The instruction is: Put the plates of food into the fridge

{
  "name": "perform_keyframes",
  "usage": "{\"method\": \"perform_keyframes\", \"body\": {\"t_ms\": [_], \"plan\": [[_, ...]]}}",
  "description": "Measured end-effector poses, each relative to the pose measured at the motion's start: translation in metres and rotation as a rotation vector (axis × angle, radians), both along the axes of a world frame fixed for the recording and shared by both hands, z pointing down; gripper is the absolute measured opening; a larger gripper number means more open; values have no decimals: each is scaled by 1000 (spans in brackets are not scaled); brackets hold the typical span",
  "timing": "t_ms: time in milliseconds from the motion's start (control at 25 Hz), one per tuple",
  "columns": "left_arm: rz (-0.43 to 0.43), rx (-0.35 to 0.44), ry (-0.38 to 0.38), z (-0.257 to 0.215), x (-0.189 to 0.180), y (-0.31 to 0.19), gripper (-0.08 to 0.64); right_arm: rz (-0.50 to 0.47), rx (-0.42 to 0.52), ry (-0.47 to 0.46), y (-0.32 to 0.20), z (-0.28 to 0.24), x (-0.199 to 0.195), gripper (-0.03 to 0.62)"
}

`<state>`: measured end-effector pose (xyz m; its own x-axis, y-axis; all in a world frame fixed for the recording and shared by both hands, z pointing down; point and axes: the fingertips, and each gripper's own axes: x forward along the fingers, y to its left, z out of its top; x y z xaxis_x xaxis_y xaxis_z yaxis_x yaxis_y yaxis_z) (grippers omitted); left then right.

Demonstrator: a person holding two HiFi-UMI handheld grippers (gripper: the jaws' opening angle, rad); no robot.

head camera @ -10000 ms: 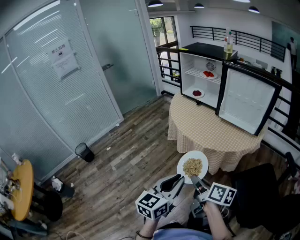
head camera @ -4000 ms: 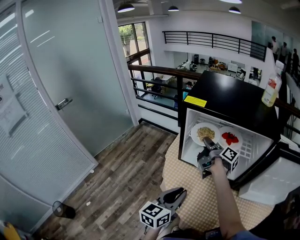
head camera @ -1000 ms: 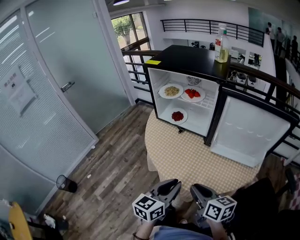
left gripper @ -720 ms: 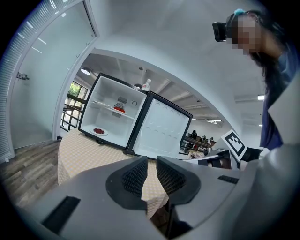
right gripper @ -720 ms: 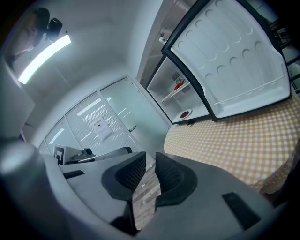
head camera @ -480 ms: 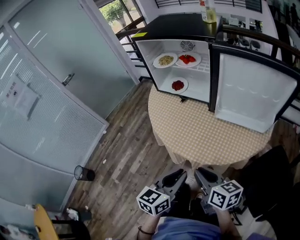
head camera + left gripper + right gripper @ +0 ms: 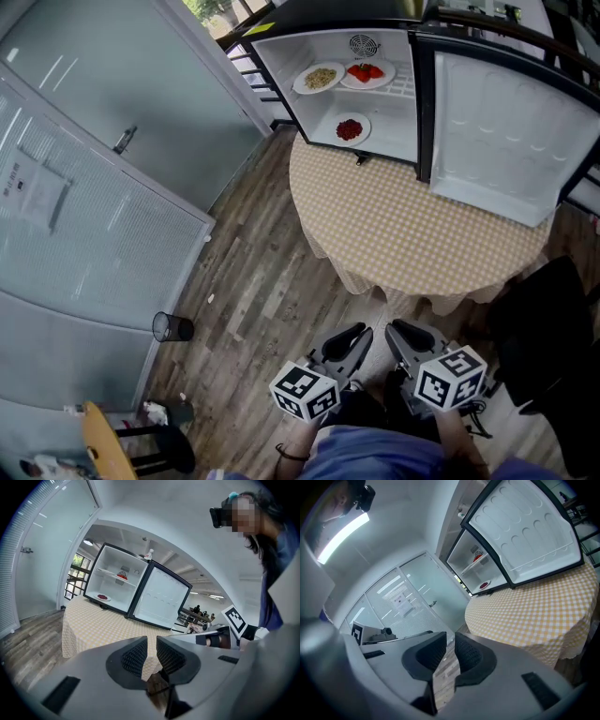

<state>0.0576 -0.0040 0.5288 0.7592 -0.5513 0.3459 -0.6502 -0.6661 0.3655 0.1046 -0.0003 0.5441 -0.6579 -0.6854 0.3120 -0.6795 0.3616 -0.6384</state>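
The small fridge (image 7: 330, 37) stands open on the round checked table (image 7: 412, 225). On its upper shelf lie a plate of noodles (image 7: 319, 78) and a plate of red food (image 7: 366, 72). A third plate with red food (image 7: 349, 129) rests on the fridge floor. Both grippers hang low in front of me, well short of the table. My left gripper (image 7: 345, 339) and my right gripper (image 7: 405, 335) are side by side. Each shows only a slim gap between its pads, with nothing in it, as in the left gripper view (image 7: 151, 644) and the right gripper view (image 7: 451, 641).
The fridge door (image 7: 497, 131) swings out over the table's right side. A glass partition (image 7: 84, 187) runs along the left, with a small black bin (image 7: 172, 327) on the wood floor. A dark chair (image 7: 548, 337) is at the right and a yellow stool (image 7: 103, 450) at the lower left.
The fridge and table have slid up and away in the head view as I backed off. Both grippers stay together at the bottom, now lower over the floor.
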Motion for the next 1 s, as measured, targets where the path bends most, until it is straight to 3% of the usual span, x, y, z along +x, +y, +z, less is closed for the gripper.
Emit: {"method": "perform_keyframes", "body": {"t_ms": [360,640,1000], "plan": [[34,-38,2,18,-24,29,69,31,-42,52,24,17,-20,64],[45,-55,23,25,-72,65,69,24,-40,99,59,18,-70,63],[12,-13,42,19,-147,121,69,-20,-11,122,111,16,-145,63]]}}
